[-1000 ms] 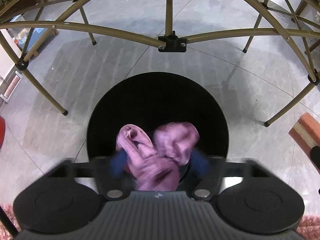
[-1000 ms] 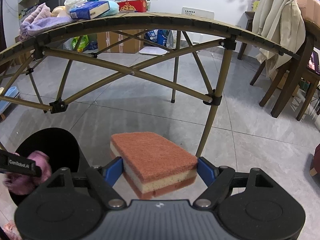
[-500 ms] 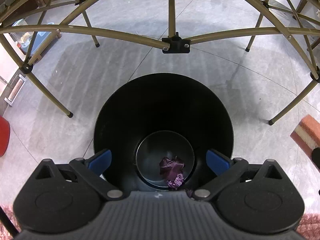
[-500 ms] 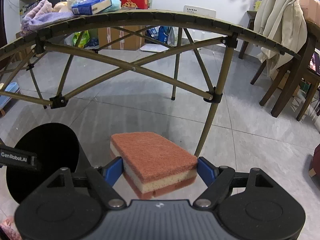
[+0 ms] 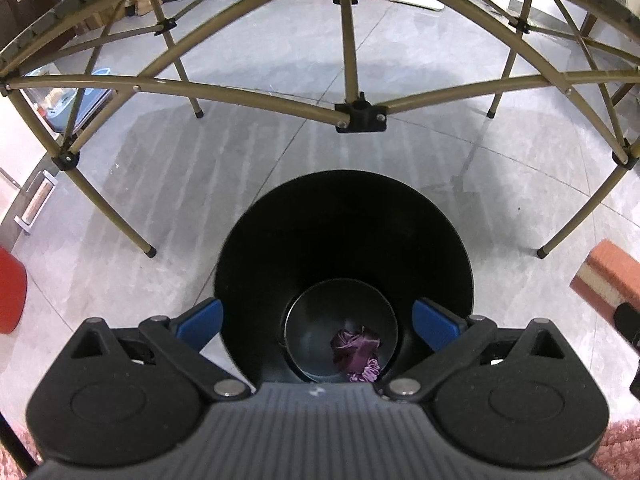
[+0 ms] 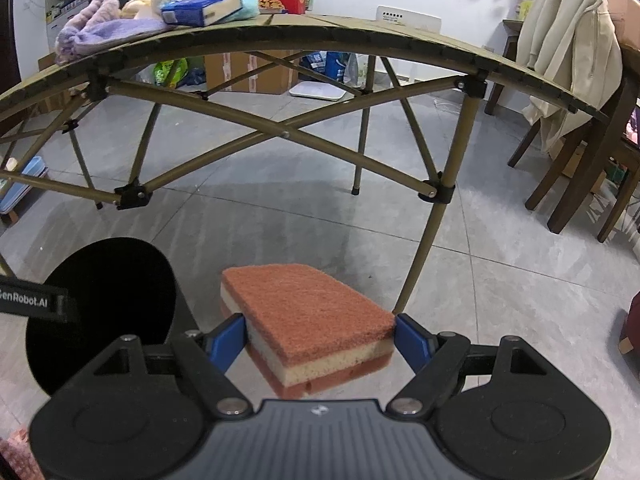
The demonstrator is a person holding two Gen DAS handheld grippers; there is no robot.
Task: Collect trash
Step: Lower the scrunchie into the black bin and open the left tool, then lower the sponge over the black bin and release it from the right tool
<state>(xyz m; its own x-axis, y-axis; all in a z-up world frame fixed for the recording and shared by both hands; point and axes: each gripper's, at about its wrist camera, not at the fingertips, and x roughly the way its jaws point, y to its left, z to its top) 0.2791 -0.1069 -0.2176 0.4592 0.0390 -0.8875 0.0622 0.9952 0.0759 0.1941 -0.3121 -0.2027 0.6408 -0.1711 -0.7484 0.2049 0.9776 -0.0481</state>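
Observation:
A black round trash bin (image 5: 344, 216) stands on the grey floor below my left gripper (image 5: 318, 320), which is open and empty above its mouth. A crumpled purple cloth (image 5: 356, 354) lies at the bin's bottom. My right gripper (image 6: 320, 340) is shut on an orange and cream sponge (image 6: 308, 316) and holds it above the floor, right of the bin (image 6: 104, 308). The sponge also shows at the right edge of the left wrist view (image 5: 608, 280).
A folding table with olive metal legs (image 6: 440, 196) arches over the floor behind the bin. On it lie a lilac towel (image 6: 104, 32) and a blue box (image 6: 204, 8). A chair with a cream jacket (image 6: 568, 40) stands at right. A red object (image 5: 10, 292) sits at left.
My left gripper opened and let go of the purple cloth, which fell to the bottom of the bin. The left gripper then rose a little. The right gripper still holds the sponge.

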